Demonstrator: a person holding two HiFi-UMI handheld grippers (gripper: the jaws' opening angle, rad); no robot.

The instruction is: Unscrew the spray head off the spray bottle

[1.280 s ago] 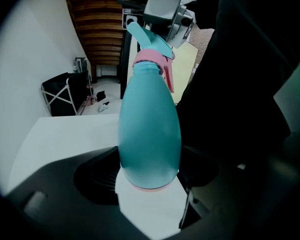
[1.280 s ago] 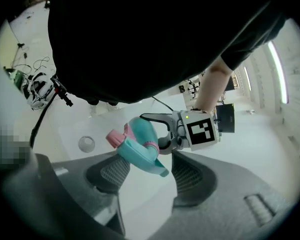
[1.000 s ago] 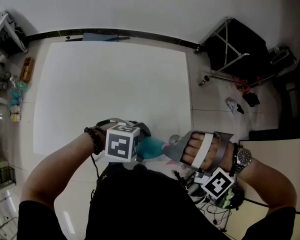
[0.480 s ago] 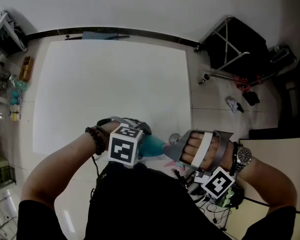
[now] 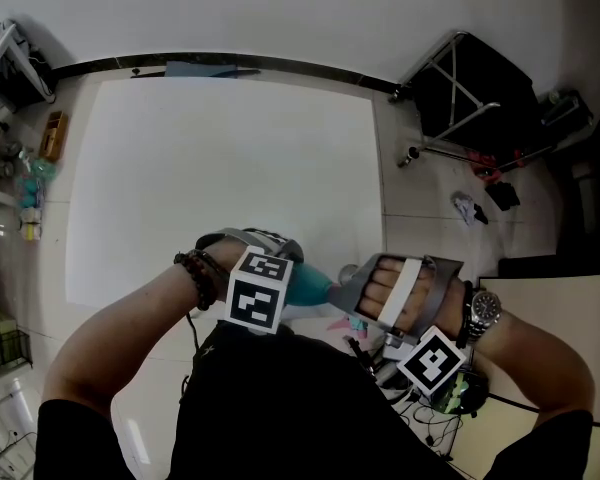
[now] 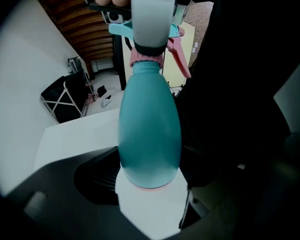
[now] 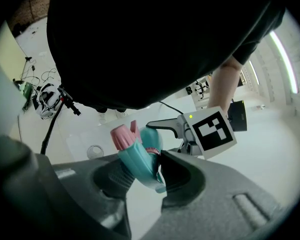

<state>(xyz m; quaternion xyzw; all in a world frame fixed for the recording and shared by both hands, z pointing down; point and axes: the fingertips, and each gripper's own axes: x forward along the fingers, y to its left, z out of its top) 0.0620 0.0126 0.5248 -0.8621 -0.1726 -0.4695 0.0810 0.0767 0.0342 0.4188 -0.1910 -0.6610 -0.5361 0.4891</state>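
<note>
A teal spray bottle (image 5: 306, 285) is held in the air close to the person's body, between both grippers. My left gripper (image 6: 148, 185) is shut on the bottle (image 6: 150, 129) near its base. The bottle runs away from the camera to a pink collar (image 6: 147, 59) and the spray head. My right gripper (image 7: 145, 172) is shut on the teal spray head (image 7: 138, 160), below its pink nozzle (image 7: 122, 136). Its jaws have just been closing on it. In the head view the left gripper (image 5: 280, 270) and right gripper (image 5: 356, 294) face each other across the bottle.
A white table (image 5: 230, 158) lies ahead of the hands. A black folding stand (image 5: 470, 98) sits on the floor at the right, with small items near it. Clutter lines the left wall (image 5: 25, 183). Cables and a headset (image 7: 46, 100) lie by the person's feet.
The left gripper's marker cube has rolled and shifted a little to the right. The right hand has tilted slightly and otherwise stayed where it was. The bottle remains between both grippers.
</note>
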